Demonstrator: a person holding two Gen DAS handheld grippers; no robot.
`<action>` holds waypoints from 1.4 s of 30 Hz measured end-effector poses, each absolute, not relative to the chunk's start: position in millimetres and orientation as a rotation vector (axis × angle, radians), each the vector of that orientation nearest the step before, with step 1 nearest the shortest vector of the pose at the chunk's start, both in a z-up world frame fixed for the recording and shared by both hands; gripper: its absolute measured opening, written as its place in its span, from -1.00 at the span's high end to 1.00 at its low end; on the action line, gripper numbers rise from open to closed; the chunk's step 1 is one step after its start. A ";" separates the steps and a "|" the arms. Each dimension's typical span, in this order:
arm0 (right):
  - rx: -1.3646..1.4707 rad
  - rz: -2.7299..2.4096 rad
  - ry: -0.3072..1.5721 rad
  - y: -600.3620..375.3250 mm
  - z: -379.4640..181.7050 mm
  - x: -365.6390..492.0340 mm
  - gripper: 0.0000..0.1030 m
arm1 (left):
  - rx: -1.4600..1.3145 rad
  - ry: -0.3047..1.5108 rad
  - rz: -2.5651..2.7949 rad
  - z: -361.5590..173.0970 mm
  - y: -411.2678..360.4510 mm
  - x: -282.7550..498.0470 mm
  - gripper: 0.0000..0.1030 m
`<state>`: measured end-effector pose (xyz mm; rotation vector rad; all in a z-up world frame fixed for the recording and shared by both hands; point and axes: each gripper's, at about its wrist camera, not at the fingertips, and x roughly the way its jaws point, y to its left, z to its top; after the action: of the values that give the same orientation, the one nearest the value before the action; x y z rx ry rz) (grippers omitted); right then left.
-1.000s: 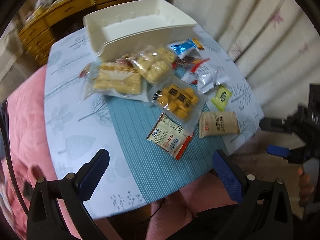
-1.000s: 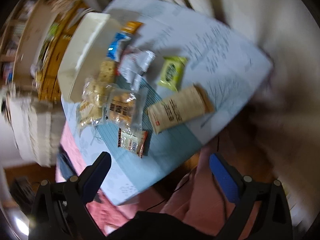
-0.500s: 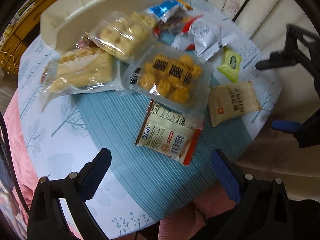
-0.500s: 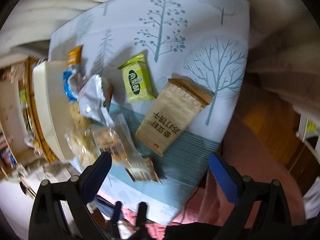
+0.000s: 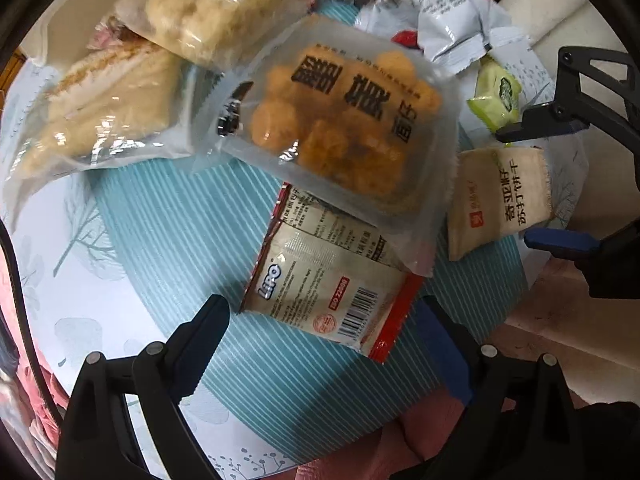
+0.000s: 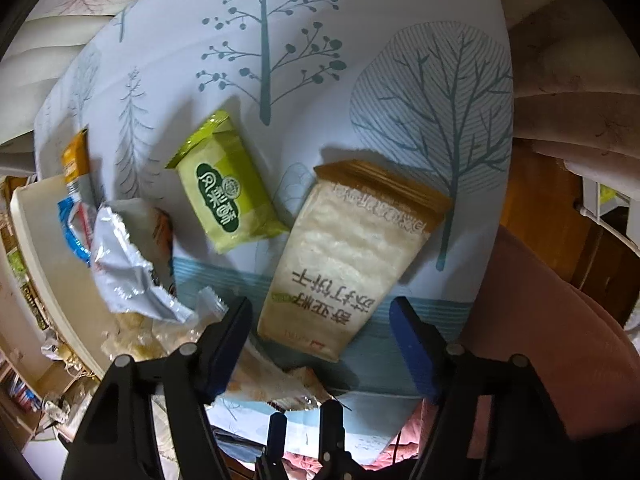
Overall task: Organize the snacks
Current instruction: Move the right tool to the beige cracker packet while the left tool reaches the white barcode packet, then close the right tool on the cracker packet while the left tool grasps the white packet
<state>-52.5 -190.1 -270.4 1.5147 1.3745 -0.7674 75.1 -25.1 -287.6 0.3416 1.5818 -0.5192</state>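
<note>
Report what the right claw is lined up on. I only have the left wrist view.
Observer: The right claw straddles the near end of the beige cracker packet, and its jaws are closing.
Operator: Confirm contact.
Observer: None yet. A narrow gap shows between each of its pads and the packet.
Operator: Check the neighbour.
Observer: The green packet lies flat beside the beige one, outside the claw, its corner almost at the beige packet's edge.
</note>
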 end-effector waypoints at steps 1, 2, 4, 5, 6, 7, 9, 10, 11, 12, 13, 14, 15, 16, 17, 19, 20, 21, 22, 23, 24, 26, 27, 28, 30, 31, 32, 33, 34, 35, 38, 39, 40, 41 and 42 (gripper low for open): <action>1.517 -0.773 1.383 -190.5 -271.9 -51.0 -0.32 | 0.342 1.591 -0.526 -290.2 -26.8 76.6 -0.82; 1.518 -0.780 1.390 -189.9 -272.7 -51.0 -0.31 | 0.341 1.598 -0.531 -294.6 -25.7 77.2 -0.82; 1.512 -0.798 1.410 -191.7 -276.1 -48.6 -0.31 | 0.346 1.595 -0.528 -296.8 -28.3 78.3 -0.82; 1.508 -0.803 1.420 -191.9 -277.3 -48.0 -0.30 | 0.351 1.592 -0.529 -297.9 -30.0 79.0 -0.81; 1.505 -0.808 1.431 -192.9 -279.7 -41.0 -0.26 | 0.355 1.591 -0.528 -298.9 -32.1 80.3 -0.81; 1.507 -0.814 1.437 -193.9 -281.3 -40.1 -0.27 | 0.360 1.590 -0.528 -298.9 -34.7 82.0 -0.81; 1.515 -0.824 1.445 -196.6 -282.9 -38.6 -0.26 | 0.373 1.589 -0.524 -298.4 -38.8 85.5 -0.77; 1.514 -0.832 1.444 -196.6 -285.8 -39.8 -0.25 | 0.374 1.584 -0.518 -298.4 -40.7 85.9 -0.75; 1.513 -0.836 1.445 -198.0 -287.6 -39.9 -0.25 | 0.375 1.580 -0.513 -298.3 -42.3 86.9 -0.71; 1.514 -0.838 1.451 -199.0 -289.3 -39.3 -0.25 | 0.374 1.576 -0.513 -298.7 -43.2 87.5 -0.71; 1.515 -0.837 1.452 -208.3 -292.5 -39.4 -0.25 | 0.372 1.573 -0.514 -298.8 -44.6 87.3 -0.70; 1.514 -0.836 1.457 -213.2 -297.3 -38.6 -0.24 | 0.371 1.569 -0.515 -295.5 -43.7 96.5 -0.69; 1.506 -0.831 1.470 -215.0 -298.8 -37.1 -0.24 | 0.371 1.567 -0.514 -295.4 -43.3 96.4 -0.66; 1.499 -0.825 1.482 -218.7 -300.7 -36.6 -0.23 | 0.368 1.563 -0.513 -294.2 -42.1 96.6 -0.63; 1.492 -0.819 1.493 -221.6 -303.3 -32.4 -0.22 | 0.369 1.546 -0.519 -292.5 -42.6 96.6 -0.52; 1.479 -0.811 1.510 -221.0 -304.8 -28.1 -0.16 | 0.365 1.530 -0.530 -281.4 -43.3 98.4 -0.40; 1.472 -0.802 1.517 -222.5 -306.5 -25.8 -0.15 | 0.363 1.525 -0.533 -279.8 -44.8 97.9 -0.33; 1.465 -0.793 1.520 -223.1 -307.7 -21.2 -0.15 | 0.364 1.521 -0.533 -277.1 -47.2 95.3 -0.25; 1.456 -0.778 1.524 -224.5 -308.8 -20.7 -0.14 | 0.365 1.518 -0.534 -275.9 -47.4 95.2 -0.22; 1.451 -0.769 1.523 -218.7 -309.1 -19.0 -0.14 | 0.363 1.516 -0.536 -274.9 -48.4 95.1 -0.18; 1.446 -0.757 1.521 -219.8 -310.3 -18.8 -0.14 | 0.361 1.509 -0.536 -273.3 -48.9 94.7 -0.03; 1.442 -0.738 1.514 -216.0 -302.2 -28.8 -0.14 | 0.346 1.503 -0.540 -270.7 -49.1 90.6 0.01; 1.438 -0.724 1.509 -216.8 -302.9 -29.5 -0.14 | 0.341 1.499 -0.538 -270.0 -49.3 85.7 0.02; 1.436 -0.715 1.504 -213.6 -302.3 -31.0 -0.14 | 0.335 1.497 -0.537 -269.5 -48.6 84.5 0.03; 1.435 -0.692 1.489 -212.7 -300.0 -33.7 -0.13 | 0.318 1.494 -0.534 -268.6 -40.8 80.2 0.05; 1.431 -0.678 1.483 -212.6 -300.5 -35.9 -0.13 | 0.305 1.495 -0.528 -267.7 -38.6 78.8 0.05; 1.425 -0.665 1.478 -211.9 -299.9 -38.2 -0.13 | 0.297 1.498 -0.524 -267.4 -35.5 77.3 0.05; 1.422 -0.652 1.473 -211.3 -299.4 -40.6 -0.13 | 0.292 1.498 -0.518 -269.2 -28.1 71.9 0.06; 1.418 -0.640 1.464 -198.4 -291.3 -41.0 -0.13 | 0.284 1.496 -0.510 -267.7 -21.9 68.7 0.07; 1.413 -0.627 1.458 -196.8 -290.6 -42.8 -0.13 | 0.275 1.494 -0.505 -266.6 -17.0 67.0 0.08; 1.387 -0.581 1.430 -184.5 -284.9 -52.3 -0.13 | 0.241 1.480 -0.486 -259.7 -3.1 61.4 0.41; 1.374 -0.562 1.419 -182.2 -282.2 -54.0 -0.13 | 0.222 1.474 -0.477 -255.6 2.9 59.2 0.55; 1.360 -0.547 1.413 -179.5 -280.4 -56.0 -0.13 | 0.205 1.474 -0.467 -252.2 9.0 58.0 0.61; 1.348 -0.533 1.408 -177.3 -278.0 -57.5 -0.13 | 0.188 1.474 -0.460 -248.8 15.9 55.3 0.69; 1.335 -0.513 1.400 -174.5 -274.6 -59.8 -0.13 | 0.168 1.474 -0.459 -246.6 21.6 53.2 0.71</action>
<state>-59.8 -174.5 -274.6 1.3346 1.3999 -0.5129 53.2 21.6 -246.6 0.1680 1.4740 -0.4594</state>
